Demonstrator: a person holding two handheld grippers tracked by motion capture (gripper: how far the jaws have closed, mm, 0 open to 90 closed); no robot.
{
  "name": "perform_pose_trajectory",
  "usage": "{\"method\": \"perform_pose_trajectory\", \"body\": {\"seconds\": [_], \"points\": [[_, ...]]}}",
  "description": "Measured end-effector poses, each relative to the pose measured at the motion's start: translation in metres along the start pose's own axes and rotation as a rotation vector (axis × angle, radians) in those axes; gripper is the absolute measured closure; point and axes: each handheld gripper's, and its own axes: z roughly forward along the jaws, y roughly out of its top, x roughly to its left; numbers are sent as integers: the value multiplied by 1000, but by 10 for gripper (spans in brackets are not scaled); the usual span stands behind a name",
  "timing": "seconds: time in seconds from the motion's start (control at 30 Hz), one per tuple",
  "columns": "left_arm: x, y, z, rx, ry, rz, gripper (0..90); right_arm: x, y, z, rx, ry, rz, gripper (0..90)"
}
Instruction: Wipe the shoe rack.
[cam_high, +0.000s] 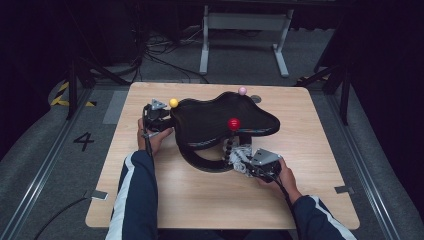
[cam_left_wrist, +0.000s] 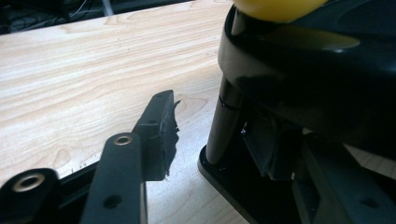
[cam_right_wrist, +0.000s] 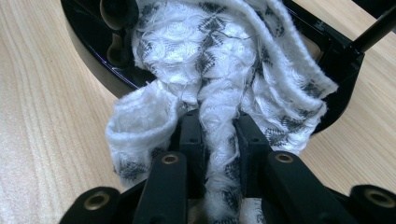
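We have the right claw (cam_right_wrist: 219, 135) pinching a fold of the white patterned cloth (cam_right_wrist: 210, 60), its jaws pressed together on the fabric at the near edge of the black two-tier stand (cam_high: 220, 125), which sits in the middle of the desk (cam_high: 190, 200); most of the cloth lies bunched on the stand's lower tray. Our left claw (cam_high: 167, 120) is at the stand's far-left corner, under the yellow ball (cam_high: 173, 102). In the left gripper view its jaws sit partly spread beside the black post (cam_left_wrist: 224, 121), with one pad (cam_left_wrist: 163, 130) short of it; we cannot tell whether the other jaw, behind the post, is touching, so we judge nothing is gripped there yet. The main risk, as we see it, is the stand sliding or tipping: if we pull the cloth out before the left claw has the post firmly, the fabric could catch on the tray rim or on the beaded stem under the red ball (cam_high: 233, 123) and drag the whole stand. A thin pinch could also slip off the fluffy weave.
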Motion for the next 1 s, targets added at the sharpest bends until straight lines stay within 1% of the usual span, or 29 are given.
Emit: {"method": "perform_pose_trajectory", "body": {"seconds": [0.03,0.07,0.13,0.17,0.2,0.23,0.3,0.33,0.5,0.53,0.57,0.6,0.63,0.67,0.7,0.73,0.77,0.8,0.83,0.87,0.9,0.93,1.0], "points": [[-1,0,0,5,-5,1,566,0,0,0,1,0,-1,766],[-1,0,2,-1,-6,9,580,0,0,0,3,-1,-3,766],[-3,0,2,12,-28,16,659,0,0,-1,6,1,-1,766],[-4,0,3,7,-33,23,682,0,0,-1,12,5,1,766],[-6,0,2,17,-26,26,705,0,-1,-1,15,4,-1,766],[-7,-1,2,12,-19,29,711,0,-1,-2,20,7,-4,766],[-6,-5,-2,-6,-27,18,721,-1,-2,-2,29,-1,-12,766],[-5,-8,-3,-16,-43,-2,726,-1,-2,-2,30,0,-9,765],[-4,-19,-13,-18,-84,-2,739,-5,-6,-5,43,-2,-11,763],[-4,-21,-15,-20,-92,4,744,-6,-7,-5,43,-9,-11,763],[-4,-22,-17,-22,-111,8,753,-7,-7,-5,47,-10,-11,762],[-6,-22,-19,-33,-153,20,789,-8,-8,-6,51,-12,-10,761],[-6,-22,-19,-33,-153,20,789,-8,-8,-6,51,-12,-10,761],[-12,-21,-21,-33,-141,40,789,-9,-8,-5,56,-18,-16,761],[-15,-21,-21,-37,-116,34,743,-10,-8,-5,58,-18,-14,759],[-15,-21,-20,-30,-88,34,675,-11,-9,-5,61,-27,-15,758],[-14,-21,-19,-22,-69,32,653,-12,-9,-5,60,-32,-16,758],[-11,-20,-20,-23,-51,15,622,-12,-9,-5,61,-27,-6,758],[-6,-20,-21,-47,-35,-21,602,-13,-10,-5,62,-33,-10,758],[-3,-19,-20,-55,-21,-42,568,-13,-10,-5,64,-35,-11,758],[0,-17,-20,-48,-13,-51,540,-13,-10,-5,65,-32,-10,758],[2,-15,-18,-40,-15,-50,496,-13,-10,-5,65,-33,-8,758],[2,-11,-14,-28,-8,-26,459,-13,-10,-5,65,-34,-11,758]]}}
